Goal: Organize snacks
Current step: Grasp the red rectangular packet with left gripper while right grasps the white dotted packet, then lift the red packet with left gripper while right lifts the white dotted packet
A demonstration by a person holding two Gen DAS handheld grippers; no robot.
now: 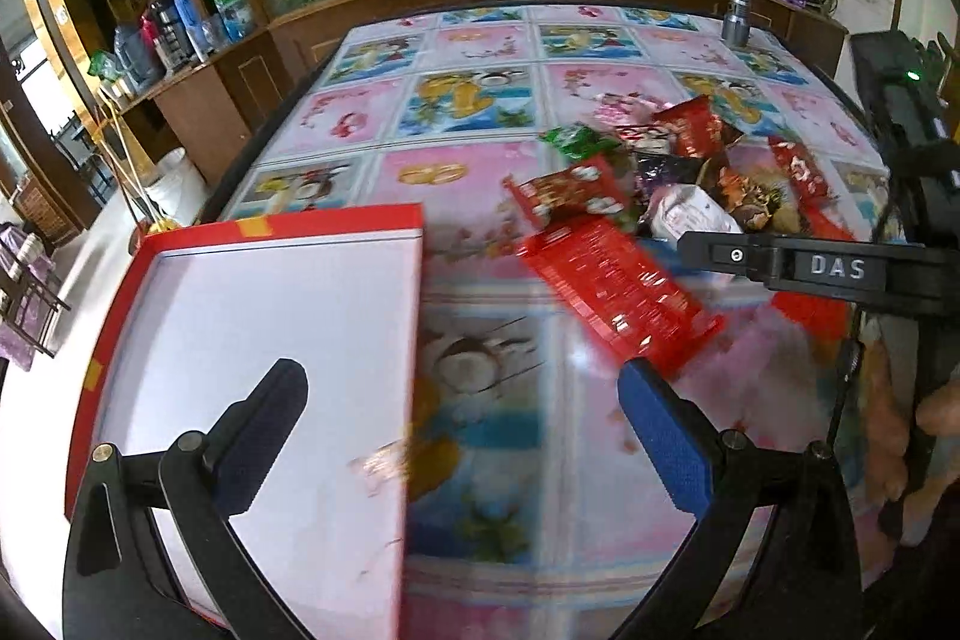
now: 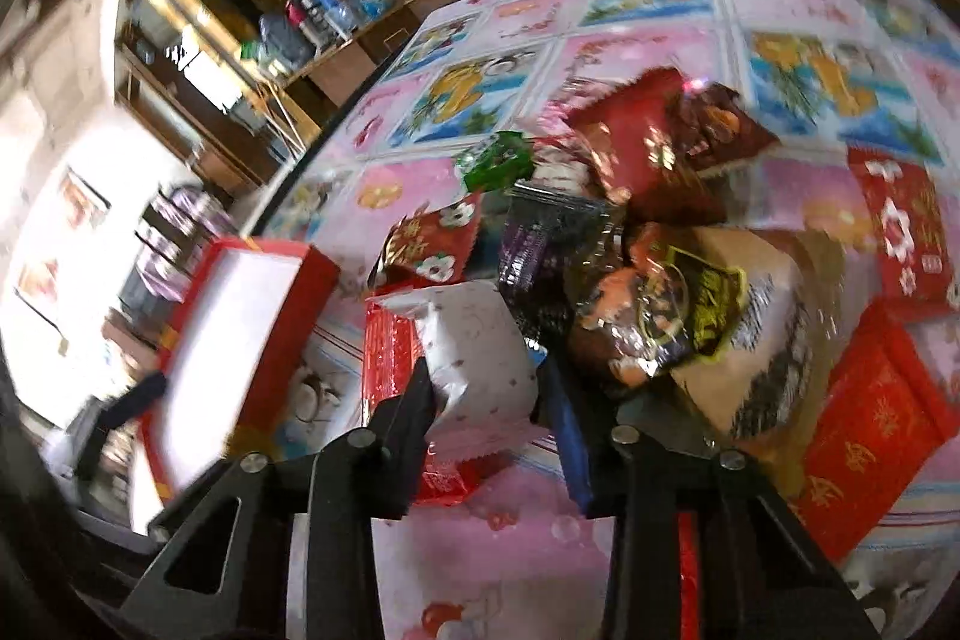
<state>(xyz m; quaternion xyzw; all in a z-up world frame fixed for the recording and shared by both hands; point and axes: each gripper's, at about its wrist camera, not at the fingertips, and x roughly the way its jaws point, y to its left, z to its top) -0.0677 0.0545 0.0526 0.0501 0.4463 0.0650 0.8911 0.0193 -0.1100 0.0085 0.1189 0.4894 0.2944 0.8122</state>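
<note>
Two hand-held grippers show: the right hand-held gripper [image 2: 486, 388] pinches a white snack packet [image 2: 474, 352] at the near edge of the snack pile [image 2: 630, 244] on the counter [image 1: 480, 136]. The left hand-held gripper [image 1: 462, 418] is spread wide, holding nothing, low over the counter beside the red box [image 1: 258, 340].

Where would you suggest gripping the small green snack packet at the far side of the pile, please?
Take the green packet by its left edge, coming in from the bare tablecloth on that side. That edge appears free, while its right side runs in among the other snacks.

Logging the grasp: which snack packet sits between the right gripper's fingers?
The white packet, the only pale one; right gripper straddles it, while red, green and dark packets lie beyond.
</note>
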